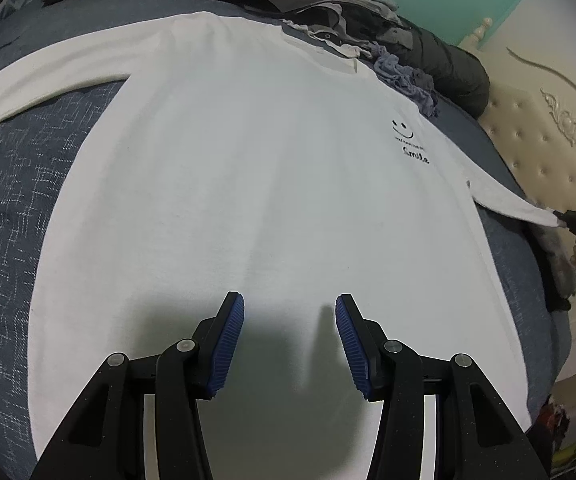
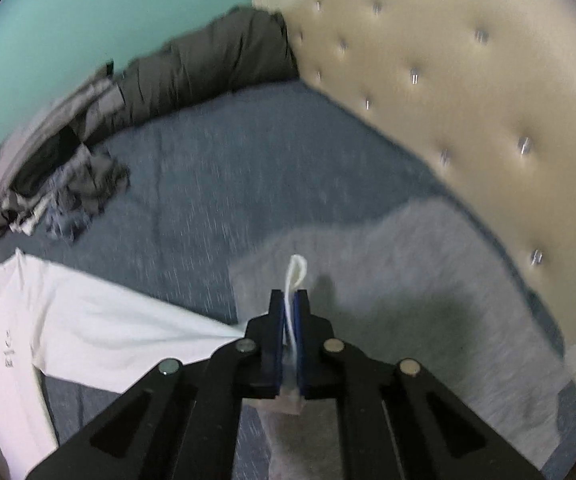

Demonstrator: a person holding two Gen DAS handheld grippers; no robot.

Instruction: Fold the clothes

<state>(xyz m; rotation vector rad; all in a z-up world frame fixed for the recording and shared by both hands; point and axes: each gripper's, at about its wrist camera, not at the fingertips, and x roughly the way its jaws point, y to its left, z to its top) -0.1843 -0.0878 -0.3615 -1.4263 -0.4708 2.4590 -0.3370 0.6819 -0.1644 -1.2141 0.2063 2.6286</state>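
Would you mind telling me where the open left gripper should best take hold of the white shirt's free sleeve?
Probably at the cuff end of the free sleeve, coming from the outer side. It lies flat and stretched away from the white shirt on the bed, mirroring the right gripper's hold on the other cuff. The left gripper hangs open.

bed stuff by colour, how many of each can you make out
white: 1, the long-sleeved shirt, its sleeve cuff pinched in the right tool
light grey: 1, a flat garment by the headboard
dark grey: 1, a rolled quilt
mixed grey, black, blue: 1 heap of clothes, pieces uncountable
total: 4
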